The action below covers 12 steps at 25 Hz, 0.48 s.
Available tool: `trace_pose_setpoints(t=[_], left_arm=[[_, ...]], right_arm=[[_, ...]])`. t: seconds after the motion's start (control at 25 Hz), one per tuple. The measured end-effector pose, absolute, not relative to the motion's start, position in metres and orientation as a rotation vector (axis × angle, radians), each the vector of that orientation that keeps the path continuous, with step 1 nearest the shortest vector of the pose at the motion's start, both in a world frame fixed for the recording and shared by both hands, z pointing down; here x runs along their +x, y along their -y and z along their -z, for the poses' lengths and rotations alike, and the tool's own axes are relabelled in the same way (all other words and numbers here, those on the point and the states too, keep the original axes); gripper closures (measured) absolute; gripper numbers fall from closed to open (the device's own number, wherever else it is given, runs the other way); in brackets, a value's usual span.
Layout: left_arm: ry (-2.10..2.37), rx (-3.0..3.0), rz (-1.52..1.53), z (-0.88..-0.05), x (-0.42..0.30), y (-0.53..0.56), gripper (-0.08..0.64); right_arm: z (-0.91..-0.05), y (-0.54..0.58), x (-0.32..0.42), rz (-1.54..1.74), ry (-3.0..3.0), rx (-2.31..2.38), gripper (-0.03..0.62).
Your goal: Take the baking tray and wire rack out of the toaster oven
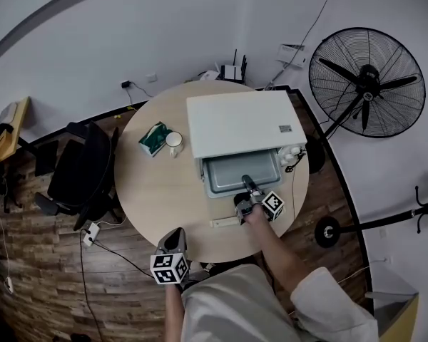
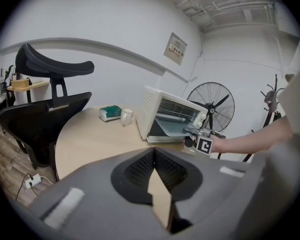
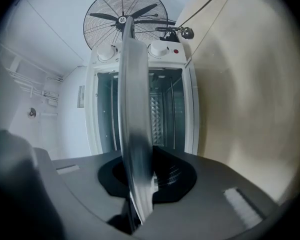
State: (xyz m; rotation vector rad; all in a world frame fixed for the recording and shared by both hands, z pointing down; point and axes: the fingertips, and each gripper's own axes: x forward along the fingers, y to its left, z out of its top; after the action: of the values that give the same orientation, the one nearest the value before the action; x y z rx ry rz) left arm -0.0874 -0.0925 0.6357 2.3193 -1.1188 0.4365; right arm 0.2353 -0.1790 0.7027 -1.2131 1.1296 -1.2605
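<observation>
Baking tray (image 1: 232, 173): partly drawn from toaster oven (image 1: 242, 123) on the table's (image 1: 157, 191) right side, near rim pinched by right gripper (image 1: 248, 184). Left gripper (image 1: 174, 237): near table edge, jaws pressed together, empty. Outstanding: freeing tray; wire rack, none seen outside.

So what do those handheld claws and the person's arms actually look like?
The left claw and right claw are matching grey plastic bodies, each with two jaws lined with black ribbed pads. Each carries a white cube printed with black square markers. The person wears a light-coloured top with a loose sleeve, and the forearms are bare.
</observation>
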Motion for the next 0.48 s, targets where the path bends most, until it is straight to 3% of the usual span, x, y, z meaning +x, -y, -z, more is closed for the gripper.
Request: trace_pose_setpoints(t=[0.48], left_arm=[[1.107, 2.355, -0.420, -0.630, -0.080, 0.095, 0.505]], right_arm=[[-0.711, 0.128, 0.230, 1.290, -1.176, -1.225, 0.558]])
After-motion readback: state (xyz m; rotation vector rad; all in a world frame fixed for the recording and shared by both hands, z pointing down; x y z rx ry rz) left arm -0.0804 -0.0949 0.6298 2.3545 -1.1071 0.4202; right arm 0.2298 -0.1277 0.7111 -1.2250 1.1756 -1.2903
